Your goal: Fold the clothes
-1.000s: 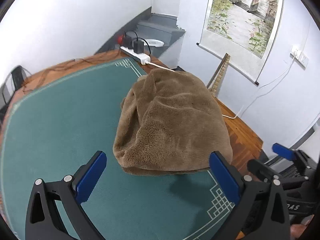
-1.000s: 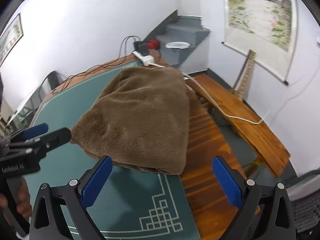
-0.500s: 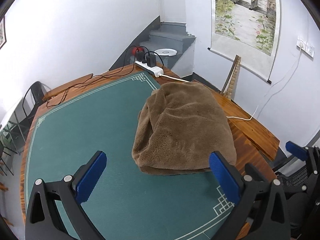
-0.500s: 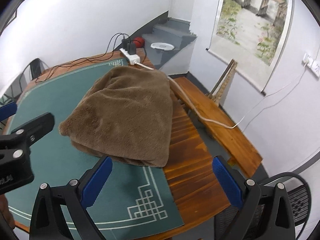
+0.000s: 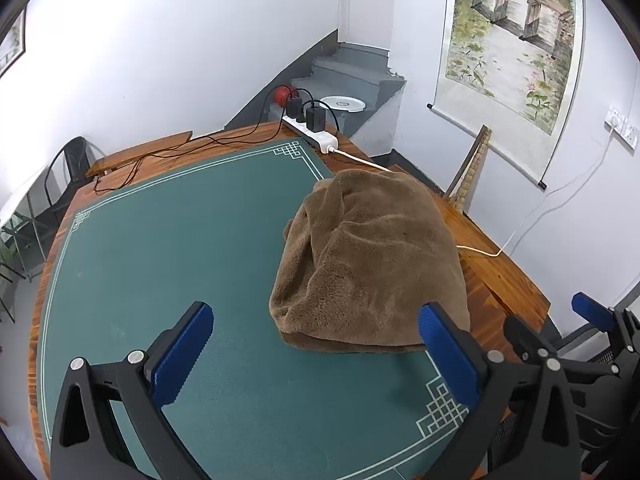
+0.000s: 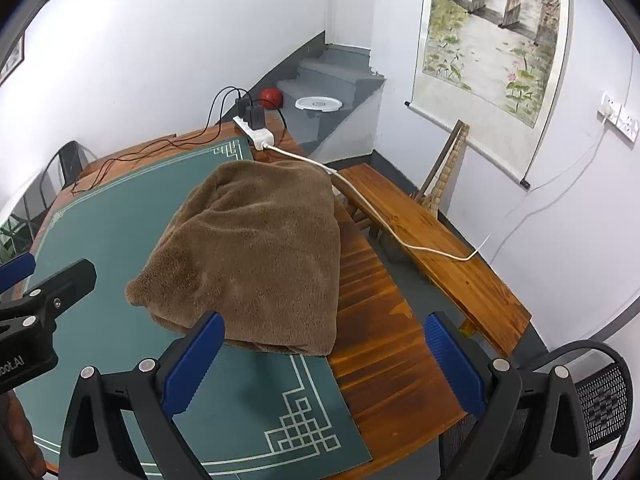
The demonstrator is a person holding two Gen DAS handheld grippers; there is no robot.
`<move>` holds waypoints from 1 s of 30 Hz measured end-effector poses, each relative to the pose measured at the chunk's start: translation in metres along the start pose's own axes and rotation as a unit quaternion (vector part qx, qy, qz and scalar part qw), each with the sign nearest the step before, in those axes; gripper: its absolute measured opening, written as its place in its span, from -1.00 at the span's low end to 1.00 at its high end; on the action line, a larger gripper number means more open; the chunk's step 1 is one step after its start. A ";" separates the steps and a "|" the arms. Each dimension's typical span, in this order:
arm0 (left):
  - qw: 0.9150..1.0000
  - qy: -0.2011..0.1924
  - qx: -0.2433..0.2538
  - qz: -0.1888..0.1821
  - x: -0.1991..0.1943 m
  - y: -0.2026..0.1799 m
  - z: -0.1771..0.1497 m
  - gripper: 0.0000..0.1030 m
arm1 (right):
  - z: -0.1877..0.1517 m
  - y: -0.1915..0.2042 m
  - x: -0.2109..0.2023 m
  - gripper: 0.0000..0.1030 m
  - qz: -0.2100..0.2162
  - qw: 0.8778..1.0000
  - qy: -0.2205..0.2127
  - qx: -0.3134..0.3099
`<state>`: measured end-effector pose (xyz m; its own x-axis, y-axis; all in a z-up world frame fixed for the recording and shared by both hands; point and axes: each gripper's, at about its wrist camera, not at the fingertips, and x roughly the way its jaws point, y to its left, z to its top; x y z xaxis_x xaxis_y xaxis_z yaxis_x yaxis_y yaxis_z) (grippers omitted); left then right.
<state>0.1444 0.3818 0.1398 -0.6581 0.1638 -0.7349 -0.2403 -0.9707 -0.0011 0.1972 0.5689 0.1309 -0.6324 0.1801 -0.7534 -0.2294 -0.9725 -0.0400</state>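
Observation:
A brown fleecy garment (image 5: 372,256) lies folded into a thick bundle on the right part of the green table mat (image 5: 168,248); in the right wrist view the garment (image 6: 256,252) overhangs the mat's right border onto bare wood. My left gripper (image 5: 316,356) is open, held back above the near mat, its blue pads empty. My right gripper (image 6: 320,364) is open too, hovering near the garment's front edge with nothing between its fingers. The right gripper (image 5: 560,340) also shows at the right of the left wrist view, and the left gripper (image 6: 36,280) at the left edge of the right wrist view.
A white power strip (image 5: 312,132) with black chargers sits on the wooden table (image 6: 384,364) at the far corner; its white cable (image 6: 372,216) runs past the garment. A wooden bench (image 6: 432,240) stands to the right, a mesh chair (image 6: 600,396) near right. Stairs and a scroll painting behind.
Both grippers have pulled back and up from the garment, so it looks smaller and more table shows. The garment has stayed in place, and both grippers have stayed open.

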 end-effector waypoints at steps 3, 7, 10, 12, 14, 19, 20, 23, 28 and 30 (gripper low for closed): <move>1.000 0.000 0.006 0.003 0.000 -0.004 0.000 1.00 | 0.000 -0.001 0.002 0.98 0.001 1.000 0.001 0.003; 1.000 -0.001 0.012 0.005 0.000 -0.007 -0.002 1.00 | 0.000 -0.003 0.004 0.98 0.004 1.000 0.004 0.006; 1.000 -0.002 0.011 0.007 -0.001 -0.007 -0.002 1.00 | -0.001 -0.003 0.005 0.98 0.007 1.000 0.006 0.006; 1.000 -0.002 0.009 0.007 -0.002 -0.007 -0.002 1.00 | -0.001 -0.002 0.005 0.98 0.009 1.000 0.005 0.003; 1.000 -0.001 0.008 0.007 -0.002 -0.007 -0.003 1.00 | -0.001 -0.001 0.003 0.98 0.009 1.000 0.003 0.000; 1.000 0.002 0.010 0.006 -0.001 -0.009 -0.003 1.00 | -0.001 0.000 0.003 0.98 0.010 1.000 0.003 0.000; 1.000 0.002 0.011 0.006 -0.001 -0.009 -0.004 1.00 | -0.002 -0.001 0.003 0.98 0.011 1.000 0.003 0.000; 1.000 0.000 0.018 0.006 -0.001 -0.011 -0.005 1.00 | -0.002 -0.002 0.003 0.98 0.011 1.000 0.002 0.003; 1.000 -0.003 0.029 0.007 -0.001 -0.015 -0.007 1.00 | -0.003 -0.003 0.006 0.98 0.012 1.000 0.006 0.005; 0.999 -0.003 0.032 0.006 -0.001 -0.017 -0.007 1.00 | -0.003 -0.003 0.008 0.98 0.014 1.000 0.008 0.006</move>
